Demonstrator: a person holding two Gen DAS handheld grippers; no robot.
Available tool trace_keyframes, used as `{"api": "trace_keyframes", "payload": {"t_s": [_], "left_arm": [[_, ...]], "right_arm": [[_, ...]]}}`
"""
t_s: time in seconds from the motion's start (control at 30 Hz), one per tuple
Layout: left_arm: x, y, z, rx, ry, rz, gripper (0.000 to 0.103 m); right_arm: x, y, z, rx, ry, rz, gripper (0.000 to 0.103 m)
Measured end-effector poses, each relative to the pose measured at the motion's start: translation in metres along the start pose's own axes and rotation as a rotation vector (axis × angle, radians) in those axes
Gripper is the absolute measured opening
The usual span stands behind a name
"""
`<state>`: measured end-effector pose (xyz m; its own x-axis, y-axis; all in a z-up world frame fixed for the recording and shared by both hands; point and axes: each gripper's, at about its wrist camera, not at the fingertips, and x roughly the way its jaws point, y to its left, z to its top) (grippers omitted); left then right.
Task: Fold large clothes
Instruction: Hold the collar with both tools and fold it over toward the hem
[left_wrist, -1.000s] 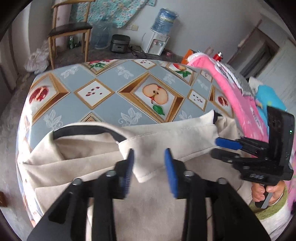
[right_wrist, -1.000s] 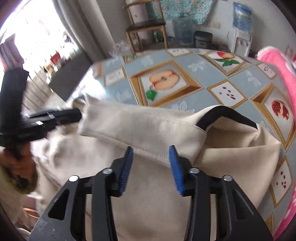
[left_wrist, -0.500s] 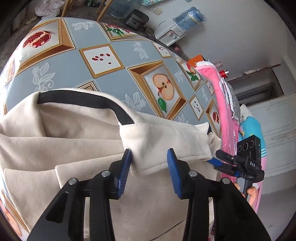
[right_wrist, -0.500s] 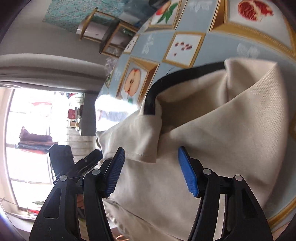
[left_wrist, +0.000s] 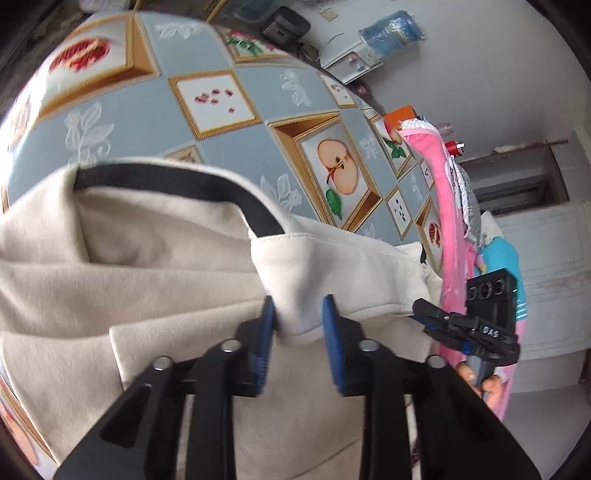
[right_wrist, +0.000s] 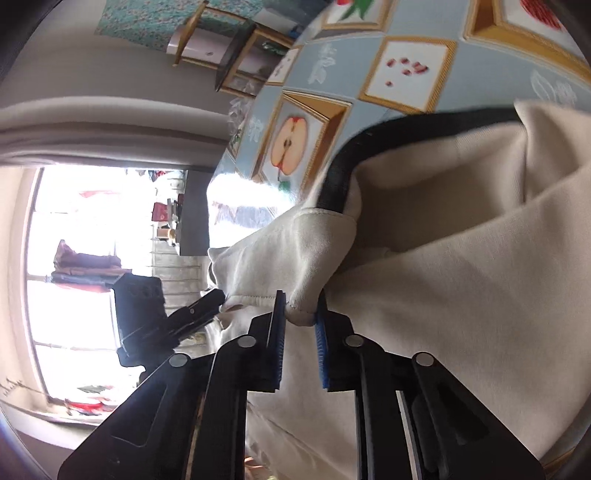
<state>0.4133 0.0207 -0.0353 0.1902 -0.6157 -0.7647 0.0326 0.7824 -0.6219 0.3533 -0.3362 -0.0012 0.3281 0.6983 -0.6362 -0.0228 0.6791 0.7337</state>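
Left wrist view: both grippers' fingers (left_wrist: 266, 325) have just closed, pinching the cream fabric coat's (left_wrist: 147, 266) collar flap at lower centre.

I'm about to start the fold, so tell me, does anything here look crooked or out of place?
Nothing damaged or spilled. The cream garment lies bunched on the patterned tablecloth, its black-trimmed neckline gaping open. A pile of pink clothes crowds the table's far side. Both the left gripper and the right gripper have just closed on collar folds.
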Motion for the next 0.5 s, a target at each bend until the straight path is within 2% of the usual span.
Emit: {"api": "trace_keyframes", "payload": {"t_s": [0.07, 0.17, 0.2, 0.3, 0.4, 0.5], "left_arm": [[-0.001, -0.009, 0.003, 0.087, -0.037, 0.072, 0.011], [0.002, -0.029, 0.008, 0.265, -0.108, 0.223, 0.010], [0.005, -0.035, 0.008, 0.322, -0.119, 0.270, 0.010], [0.018, -0.047, 0.007, 0.451, -0.136, 0.376, 0.010], [0.029, -0.052, 0.003, 0.564, -0.146, 0.447, 0.010], [0.037, -0.049, -0.004, 0.644, -0.126, 0.475, 0.009]], "right_arm": [[0.002, 0.010, 0.004, -0.069, -0.011, -0.057, 0.012], [0.010, 0.030, 0.011, -0.214, -0.036, -0.205, 0.012], [0.016, 0.038, 0.013, -0.274, -0.046, -0.278, 0.012], [0.032, 0.050, 0.014, -0.416, -0.050, -0.422, 0.011], [0.043, 0.052, 0.010, -0.529, -0.027, -0.506, 0.012], [0.038, 0.044, 0.006, -0.567, -0.008, -0.496, 0.012]]}}
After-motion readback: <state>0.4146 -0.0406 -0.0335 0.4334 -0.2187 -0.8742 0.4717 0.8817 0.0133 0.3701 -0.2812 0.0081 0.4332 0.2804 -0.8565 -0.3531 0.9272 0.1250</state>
